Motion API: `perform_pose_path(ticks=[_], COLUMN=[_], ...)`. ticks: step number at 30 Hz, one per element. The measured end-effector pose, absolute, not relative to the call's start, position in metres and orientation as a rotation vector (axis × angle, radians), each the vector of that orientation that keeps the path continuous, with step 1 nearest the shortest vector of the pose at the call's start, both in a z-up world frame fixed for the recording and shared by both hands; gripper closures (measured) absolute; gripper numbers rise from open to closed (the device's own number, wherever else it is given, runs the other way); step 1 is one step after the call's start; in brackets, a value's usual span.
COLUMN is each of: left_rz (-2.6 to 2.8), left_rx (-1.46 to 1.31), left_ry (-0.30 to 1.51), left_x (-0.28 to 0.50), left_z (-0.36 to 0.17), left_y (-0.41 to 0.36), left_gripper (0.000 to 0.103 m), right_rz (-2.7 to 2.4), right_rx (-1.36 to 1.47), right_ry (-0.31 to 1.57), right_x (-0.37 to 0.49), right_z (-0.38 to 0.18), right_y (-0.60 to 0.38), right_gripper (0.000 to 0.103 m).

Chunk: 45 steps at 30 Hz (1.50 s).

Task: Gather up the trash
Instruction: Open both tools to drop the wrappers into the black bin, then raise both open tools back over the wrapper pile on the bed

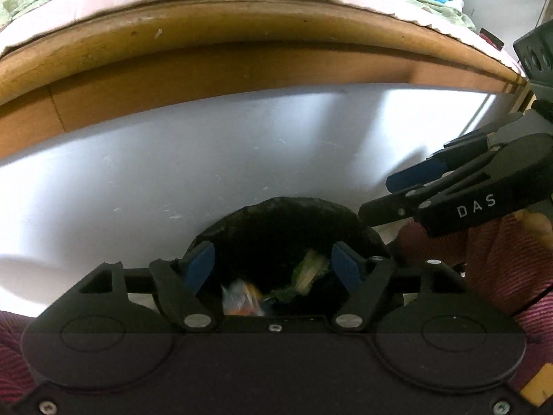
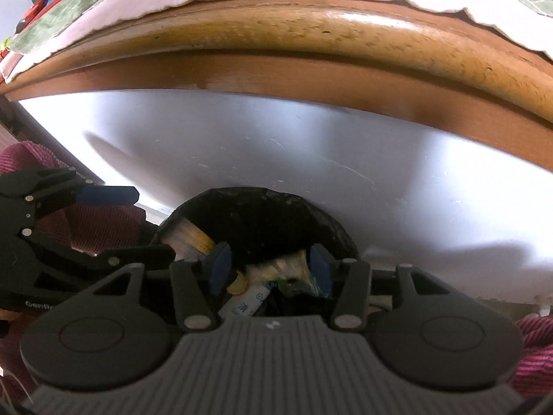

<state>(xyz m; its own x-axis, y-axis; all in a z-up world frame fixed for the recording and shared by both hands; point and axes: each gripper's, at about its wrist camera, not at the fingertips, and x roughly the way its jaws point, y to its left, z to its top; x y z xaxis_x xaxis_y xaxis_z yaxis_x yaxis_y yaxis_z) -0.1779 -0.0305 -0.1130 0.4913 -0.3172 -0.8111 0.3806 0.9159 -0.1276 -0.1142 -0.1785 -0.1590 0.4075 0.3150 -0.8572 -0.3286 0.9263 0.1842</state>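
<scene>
Your left gripper [image 1: 273, 266] hangs over the black-lined trash bin [image 1: 287, 214], its blue pads spread apart and pressing on nothing. Your right gripper [image 2: 269, 269] points into the same bin, fingers likewise released. The trash [image 2: 276, 276], crumpled wrappers and a white packet, lies inside the bin, which stands against the white panel [image 1: 207, 159] below the wooden table edge [image 1: 224, 34].

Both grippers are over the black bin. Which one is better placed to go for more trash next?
Neither clearly. The left gripper and right gripper both hang open-jawed and empty over the bin, equally free.
</scene>
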Motion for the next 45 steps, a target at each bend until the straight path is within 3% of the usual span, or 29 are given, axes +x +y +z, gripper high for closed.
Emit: perform_pose_path(ticks=[10, 22, 33, 36, 40, 45], left_rz=[-0.436, -0.443, -0.292, -0.24, -0.159, -0.119], left_rx=[0.067, 0.043, 0.028, 0.006, -0.061, -0.158], left_ry=[0.928, 0.663, 0.439, 0.465, 0.548, 0.582], left_x=[-0.184, -0.19, -0.107, -0.071, -0.027, 0.018], left_z=[-0.094, 0.005, 0.072, 0.074, 0.064, 0.046], left_y=[-0.024, -0.006, 0.013, 0.02, 0.032, 0.045], left_gripper=[0.026, 0.025, 0.026, 0.029, 0.047, 0.052], right_rz=[0.41, 0.559, 0.384, 0.331, 0.318, 0.333], right_rx=[-0.041, 0.042, 0.066, 0.038, 0.03, 0.022], right_ry=[1.021, 0.698, 0.512, 0.507, 0.526, 0.551], right_x=[-0.12, -0.124, -0.06, -0.038, -0.008, 0.022], right_z=[-0.14, -0.045, 0.008, 0.01, 0.005, -0.004], right_y=[-0.18, -0.198, -0.202, -0.197, -0.189, -0.176], right_gripper=[0.035, 0.026, 0.025, 0.031, 0.044, 0.053])
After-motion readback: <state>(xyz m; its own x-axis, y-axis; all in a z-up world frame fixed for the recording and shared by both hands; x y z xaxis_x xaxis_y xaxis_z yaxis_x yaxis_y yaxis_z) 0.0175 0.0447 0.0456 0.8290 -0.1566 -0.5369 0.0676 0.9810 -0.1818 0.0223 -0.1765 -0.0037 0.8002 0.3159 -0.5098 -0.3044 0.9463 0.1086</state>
